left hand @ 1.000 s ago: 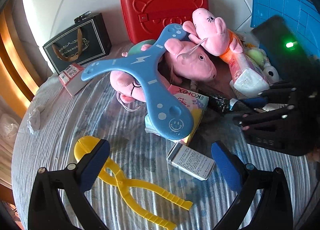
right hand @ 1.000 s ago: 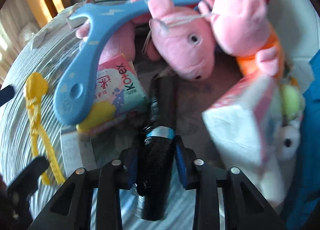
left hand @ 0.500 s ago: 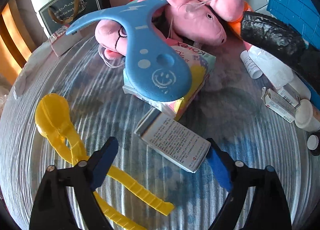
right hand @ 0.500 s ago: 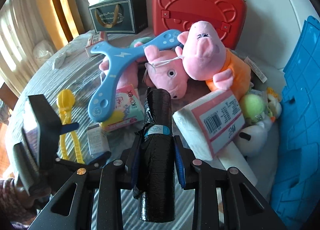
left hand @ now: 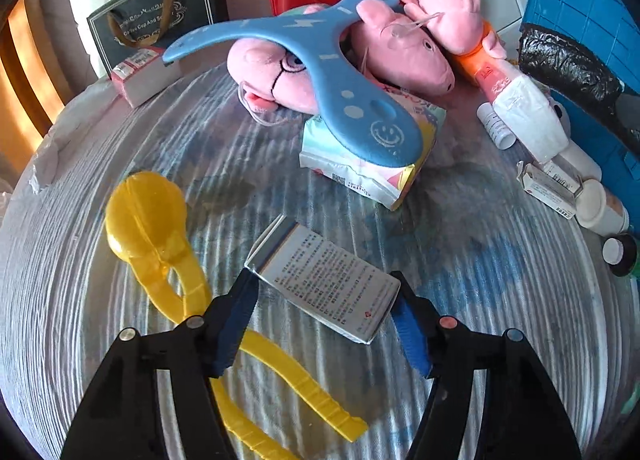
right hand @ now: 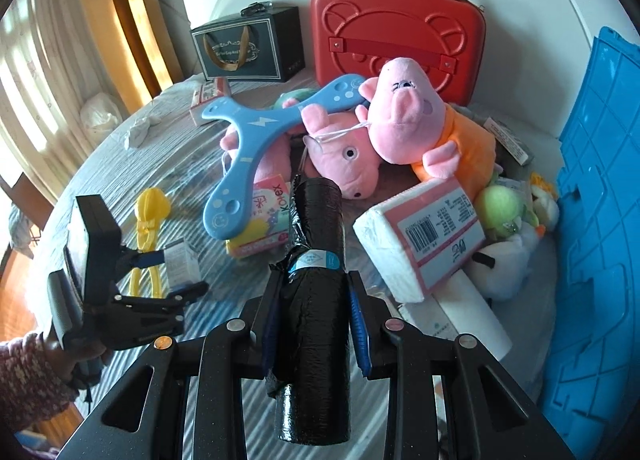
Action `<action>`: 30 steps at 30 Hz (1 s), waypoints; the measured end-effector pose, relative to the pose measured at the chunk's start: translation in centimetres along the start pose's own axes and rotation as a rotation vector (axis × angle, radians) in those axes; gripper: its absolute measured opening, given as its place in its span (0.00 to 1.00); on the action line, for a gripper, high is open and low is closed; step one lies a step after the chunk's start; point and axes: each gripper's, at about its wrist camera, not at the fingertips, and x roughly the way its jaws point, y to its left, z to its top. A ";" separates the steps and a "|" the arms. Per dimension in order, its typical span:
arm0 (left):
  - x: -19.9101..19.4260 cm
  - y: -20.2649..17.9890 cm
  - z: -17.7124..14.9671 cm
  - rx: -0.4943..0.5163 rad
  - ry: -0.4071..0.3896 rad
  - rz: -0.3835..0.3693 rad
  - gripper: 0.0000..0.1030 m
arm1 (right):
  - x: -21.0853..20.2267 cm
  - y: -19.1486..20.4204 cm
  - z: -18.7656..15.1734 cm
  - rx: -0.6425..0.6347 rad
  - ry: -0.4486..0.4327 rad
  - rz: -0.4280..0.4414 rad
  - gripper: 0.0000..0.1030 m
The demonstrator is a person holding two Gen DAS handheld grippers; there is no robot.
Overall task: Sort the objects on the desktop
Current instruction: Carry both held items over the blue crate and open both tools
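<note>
Left wrist view: your left gripper (left hand: 322, 324) has its jaws apart, one on each side of the white medicine box (left hand: 324, 284); I cannot tell if the blue pads (left hand: 236, 324) touch it.
Right wrist view: your right gripper (right hand: 312, 292) is clamped on the black roll (right hand: 314, 280), which points forward above the table.
Task thing: the medicine box lies flat on the striped tablecloth (left hand: 80, 280), just beside the yellow tongs toy (left hand: 160, 244).
Open room on the left: bare cloth runs from the yellow toy to the round table edge.
Crowded side: the blue boomerang (left hand: 332, 80) rests on the tissue pack (left hand: 372, 164) and the pink pig plushes (left hand: 400, 48), right ahead of the box.
Right edge: the blue crate (right hand: 592, 220) stands at the table side, with the wrapped tissue block (right hand: 424, 236) and a green ball (right hand: 500, 204) near it.
Change since half a second ago: your left gripper has come closer to the box, so the box now sits between the jaws; before it was ahead of them.
Change on the right: the roll stays clamped as before.
Back of the table: the red case (right hand: 400, 32) and the dark gift bag (right hand: 248, 48) stand against the white wall.
Room: wooden slats and bright light are at the left.
</note>
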 end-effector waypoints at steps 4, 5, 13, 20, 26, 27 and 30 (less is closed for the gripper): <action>-2.6 0.0 0.6 0.038 -0.056 -0.012 0.63 | -1.1 0.3 0.0 0.012 -0.026 -0.004 0.29; -3.2 0.0 0.7 0.044 -0.071 -0.016 0.63 | -1.4 0.5 0.1 0.009 -0.034 -0.010 0.29; -11.6 -3.0 3.1 0.223 -0.248 -0.050 0.63 | -7.4 1.2 0.2 0.050 -0.163 -0.018 0.29; -20.5 -9.7 7.9 0.428 -0.418 -0.204 0.63 | -19.1 1.5 0.1 0.120 -0.380 -0.132 0.29; -27.2 -21.1 12.5 0.624 -0.549 -0.431 0.63 | -30.5 -0.3 -2.5 0.201 -0.566 -0.354 0.29; -27.9 -23.2 13.4 0.648 -0.555 -0.464 0.63 | -32.1 -1.1 -3.2 0.218 -0.582 -0.396 0.29; -29.4 -30.1 16.0 0.701 -0.584 -0.535 0.63 | -36.3 -4.5 -5.2 0.279 -0.611 -0.519 0.29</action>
